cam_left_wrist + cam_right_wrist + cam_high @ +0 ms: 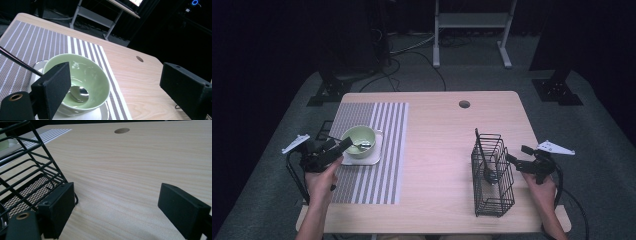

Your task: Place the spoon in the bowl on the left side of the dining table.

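A pale green bowl [358,139] stands on a white square plate [371,159] on a striped placemat [372,120], left on the wooden table. In the bowl rests a metal spoon [364,145], its dark handle running out over the rim. My left gripper [338,145] is open at the bowl's left side. In the left gripper view the bowl [85,72] and spoon [78,93] sit just beyond the left jaw. A black wire basket [492,172] with a dark utensil [489,172] inside stands at the right. My right gripper [518,155] is open, just right of the basket [22,170].
A round cable hole [464,104] lies near the table's far edge. Bare wood spans the space between placemat and basket. On the carpet beyond stand a white frame [472,25], black stands [329,87] and loose cables.
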Action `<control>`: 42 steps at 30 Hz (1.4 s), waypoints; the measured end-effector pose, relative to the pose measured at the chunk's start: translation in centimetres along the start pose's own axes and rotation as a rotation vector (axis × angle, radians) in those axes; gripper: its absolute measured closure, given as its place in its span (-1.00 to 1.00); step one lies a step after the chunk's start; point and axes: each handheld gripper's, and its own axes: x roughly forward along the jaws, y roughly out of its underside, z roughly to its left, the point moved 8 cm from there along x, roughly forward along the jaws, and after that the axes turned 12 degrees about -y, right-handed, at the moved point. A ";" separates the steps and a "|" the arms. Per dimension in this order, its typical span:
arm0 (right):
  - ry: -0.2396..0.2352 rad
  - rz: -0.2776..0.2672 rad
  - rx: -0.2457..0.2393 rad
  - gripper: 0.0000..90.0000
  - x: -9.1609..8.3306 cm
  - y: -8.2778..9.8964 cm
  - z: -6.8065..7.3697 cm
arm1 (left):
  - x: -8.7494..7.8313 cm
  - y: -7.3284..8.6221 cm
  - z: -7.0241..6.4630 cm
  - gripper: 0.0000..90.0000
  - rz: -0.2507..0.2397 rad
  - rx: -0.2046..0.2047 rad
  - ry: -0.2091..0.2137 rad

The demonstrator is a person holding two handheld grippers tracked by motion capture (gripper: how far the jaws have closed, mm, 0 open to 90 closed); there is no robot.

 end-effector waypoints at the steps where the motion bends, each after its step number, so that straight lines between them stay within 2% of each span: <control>1: 0.000 -0.001 0.000 -0.71 0.0 0.0 0.0 | 0.1 0.1 -0.3 -0.80 0.004 0.005 0.004; 11: 0.000 0.001 -0.001 -0.71 0.0 0.0 0.0 | 0.2 0.5 -1.5 -0.80 0.012 0.026 0.025; 15: -0.001 -0.001 0.001 -0.71 0.0 0.0 0.0 | 0.4 0.9 -2.3 -0.80 0.024 0.040 0.040; 42: -0.002 -0.001 0.001 -0.71 0.0 0.0 0.0 | 1.0 2.1 -5.3 -0.80 0.060 0.095 0.092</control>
